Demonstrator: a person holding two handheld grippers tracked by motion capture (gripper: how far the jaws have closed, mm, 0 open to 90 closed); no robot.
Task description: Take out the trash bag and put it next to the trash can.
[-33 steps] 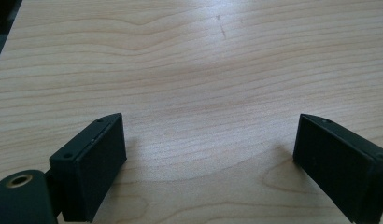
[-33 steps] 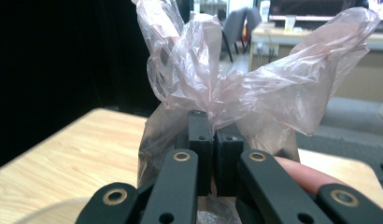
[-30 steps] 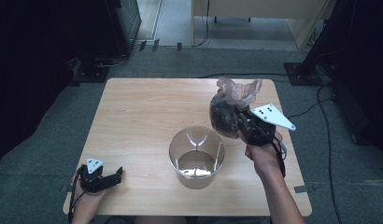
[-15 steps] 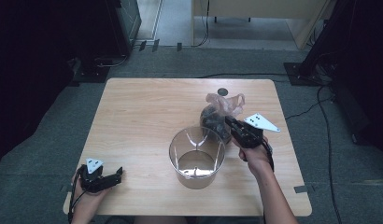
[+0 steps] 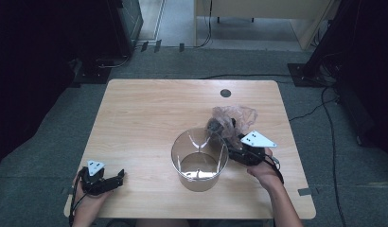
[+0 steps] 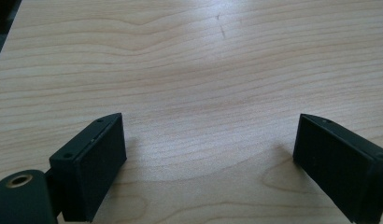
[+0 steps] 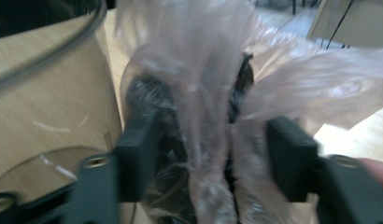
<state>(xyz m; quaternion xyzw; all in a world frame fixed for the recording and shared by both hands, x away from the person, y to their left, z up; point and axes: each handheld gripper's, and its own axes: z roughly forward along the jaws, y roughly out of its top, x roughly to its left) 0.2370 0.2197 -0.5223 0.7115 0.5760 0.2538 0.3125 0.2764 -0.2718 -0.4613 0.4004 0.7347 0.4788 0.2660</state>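
A clear plastic bag (image 5: 232, 117) with dark contents sits right of a round clear container (image 5: 200, 153) at the table's middle right. My right gripper (image 5: 228, 137) comes at it from the near right, jaws closed on the bag's two sides. In the right gripper view the crumpled bag (image 7: 199, 93) bulges between the jaws of the right gripper (image 7: 208, 154), with the container wall (image 7: 54, 93) touching or nearly touching it on the left. My left gripper (image 5: 119, 178) rests open near the table's front left corner; the left gripper (image 6: 208, 154) holds nothing, only bare wood between its jaws.
The wooden table (image 5: 154, 118) has a small dark cable hole (image 5: 225, 93) near its far edge. Cables (image 5: 324, 109) lie on the carpet to the right, and dark equipment stands at the back left.
My right gripper has brought the bag down and toward the container, from raised above the table's right side to low beside the container's right rim. The left gripper has stayed put.
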